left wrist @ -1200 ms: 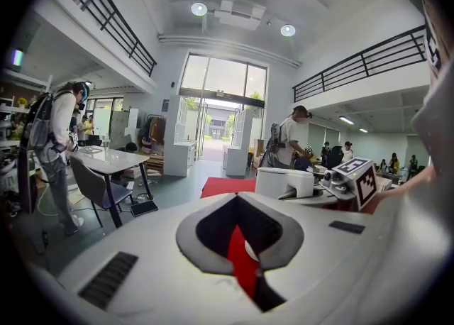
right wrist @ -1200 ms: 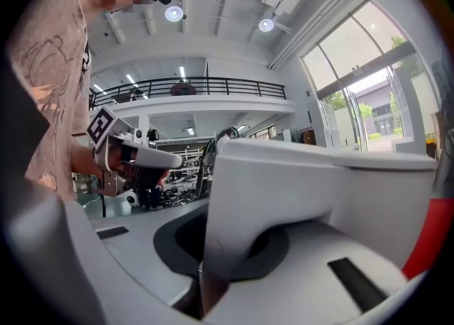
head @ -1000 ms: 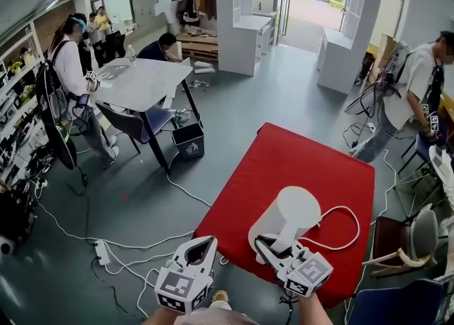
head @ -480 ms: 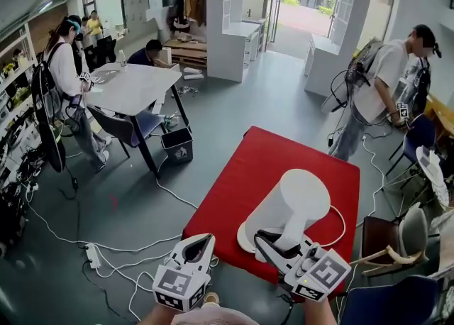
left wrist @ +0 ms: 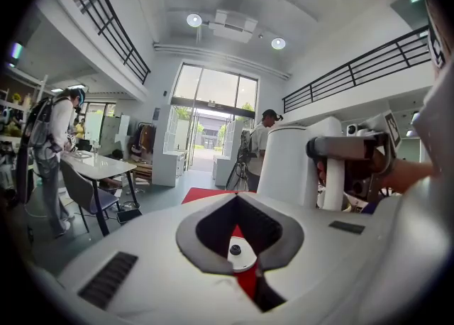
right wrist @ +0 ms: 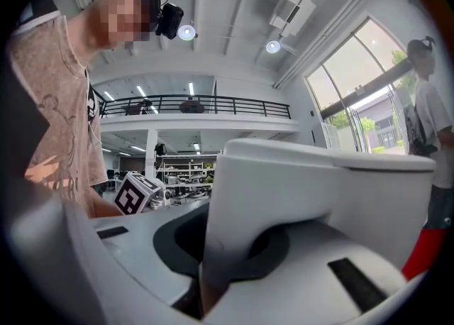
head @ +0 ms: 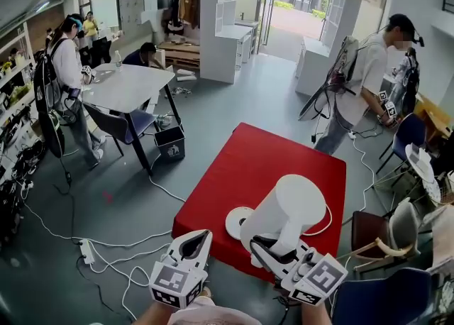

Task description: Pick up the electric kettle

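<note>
Jaws of the right gripper were clenched on the handle of the electric kettle — it hung tilted over the red bench, lifted off its round base. Alongside, the left gripper was closed — nothing in it.
</note>
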The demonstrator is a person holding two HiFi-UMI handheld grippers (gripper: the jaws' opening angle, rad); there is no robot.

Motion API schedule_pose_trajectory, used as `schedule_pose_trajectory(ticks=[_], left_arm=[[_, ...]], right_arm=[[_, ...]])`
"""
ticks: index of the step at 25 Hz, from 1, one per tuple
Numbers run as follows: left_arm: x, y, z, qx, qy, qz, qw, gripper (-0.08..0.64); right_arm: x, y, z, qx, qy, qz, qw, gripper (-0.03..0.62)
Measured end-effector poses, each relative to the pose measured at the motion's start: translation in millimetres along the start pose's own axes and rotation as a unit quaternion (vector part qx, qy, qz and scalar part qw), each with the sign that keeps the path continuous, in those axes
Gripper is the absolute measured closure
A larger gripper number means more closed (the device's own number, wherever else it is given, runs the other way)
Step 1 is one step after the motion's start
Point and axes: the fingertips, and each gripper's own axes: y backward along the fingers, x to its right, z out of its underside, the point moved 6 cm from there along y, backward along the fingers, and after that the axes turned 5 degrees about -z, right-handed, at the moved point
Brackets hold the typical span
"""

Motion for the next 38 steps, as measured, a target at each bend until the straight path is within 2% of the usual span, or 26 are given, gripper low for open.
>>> schedule_pose_trajectory(ticks=[8,16,29,38], left_arm=[[44.8,45.2,10.4,0.0,0.003,0.001,1.0,0.569],[62.4,82.4,13.3,-0.005,0.001,-0.007,1.0,0.569],[46.6,118.2,14.3,0.008,-0.012,0.016,0.9998,0.569],[25.9,164.3,18.0,0.017,-0.012,0.034,0.9992,0.57]], right_arm=[[-39.9,40.3,2.7,-0.002,0.007,0.002,1.0,0.531],[-67.8,65.0,1.2,0.015,0.008,0.002,1.0,0.531],[-116.6,57.6,1.7,0.021,0.016,0.016,1.0,0.531],[-172.2,42.8,3.9,0.028,0.014,0.024,0.999,0.531]])
